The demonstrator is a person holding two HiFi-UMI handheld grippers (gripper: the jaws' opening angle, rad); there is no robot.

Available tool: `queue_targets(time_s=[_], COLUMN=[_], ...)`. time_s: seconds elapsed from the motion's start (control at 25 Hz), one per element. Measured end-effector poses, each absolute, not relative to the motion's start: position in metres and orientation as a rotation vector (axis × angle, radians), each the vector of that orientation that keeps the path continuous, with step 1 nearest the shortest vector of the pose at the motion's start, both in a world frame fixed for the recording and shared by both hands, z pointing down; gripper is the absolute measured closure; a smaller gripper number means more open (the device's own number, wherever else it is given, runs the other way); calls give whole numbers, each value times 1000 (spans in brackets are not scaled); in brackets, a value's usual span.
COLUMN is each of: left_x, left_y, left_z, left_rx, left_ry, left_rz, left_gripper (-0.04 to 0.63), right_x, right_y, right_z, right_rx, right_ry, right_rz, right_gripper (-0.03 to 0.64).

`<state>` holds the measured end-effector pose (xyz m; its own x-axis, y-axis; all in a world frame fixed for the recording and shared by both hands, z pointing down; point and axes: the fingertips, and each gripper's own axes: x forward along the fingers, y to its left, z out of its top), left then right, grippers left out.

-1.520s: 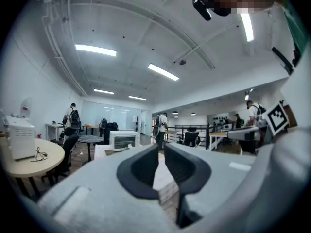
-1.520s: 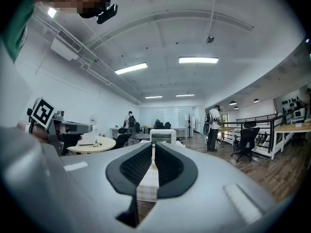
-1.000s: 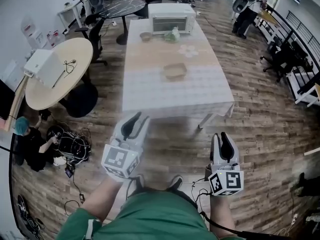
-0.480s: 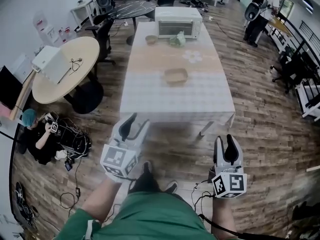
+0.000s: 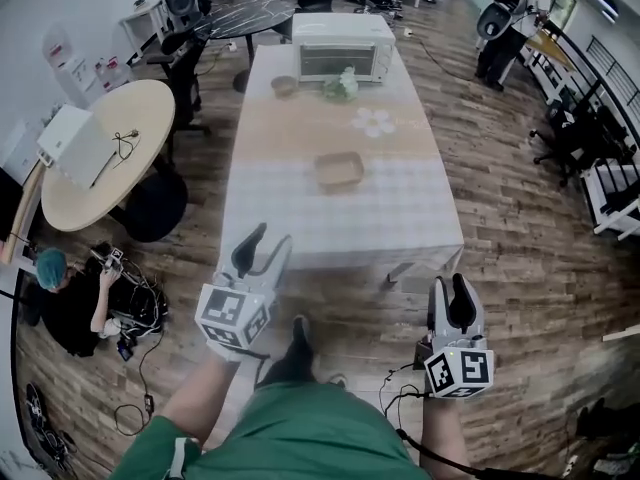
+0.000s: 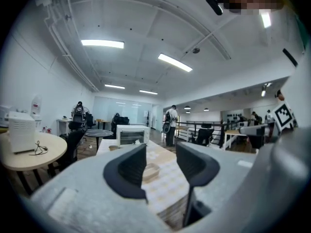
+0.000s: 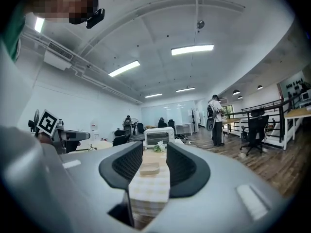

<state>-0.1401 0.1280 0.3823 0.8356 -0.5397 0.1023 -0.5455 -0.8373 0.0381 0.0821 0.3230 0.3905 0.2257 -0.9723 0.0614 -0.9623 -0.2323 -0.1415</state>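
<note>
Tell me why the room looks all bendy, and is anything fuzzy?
Head view: a wide lens bows the wooden floor planks and the long table edges, and the corners go dark. Left gripper view: the left gripper, close to the lens, looks soft, while the ceiling lights glare white. Right gripper view: the right gripper is soft too, inside a round black border.

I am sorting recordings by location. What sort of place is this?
Probably an open-plan office or lab workspace: black swivel office chairs, a round light-wood table carrying a white box-shaped device, and a long cloth-covered table with a white toaster oven, all on wood-plank flooring.
</note>
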Motion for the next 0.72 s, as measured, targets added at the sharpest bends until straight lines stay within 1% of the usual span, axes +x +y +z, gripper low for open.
queue_targets(time_s=[0.2, 0.56, 0.72], left_x=[-111, -87, -72], left_y=[49, -64, -90], left_z=[391, 420, 440], left_rx=[2929, 2891, 2841], left_ry=[-799, -709, -648], left_rz=[138, 201, 247], left_gripper=[403, 407, 433], right_x=[105, 116, 123], right_y=[253, 154, 133], right_z=[389, 400, 408], right_rx=[-2439, -2496, -2520], right_ry=[1876, 1823, 1806], right_rz=[-230, -299, -338], right_gripper=[480, 480, 480])
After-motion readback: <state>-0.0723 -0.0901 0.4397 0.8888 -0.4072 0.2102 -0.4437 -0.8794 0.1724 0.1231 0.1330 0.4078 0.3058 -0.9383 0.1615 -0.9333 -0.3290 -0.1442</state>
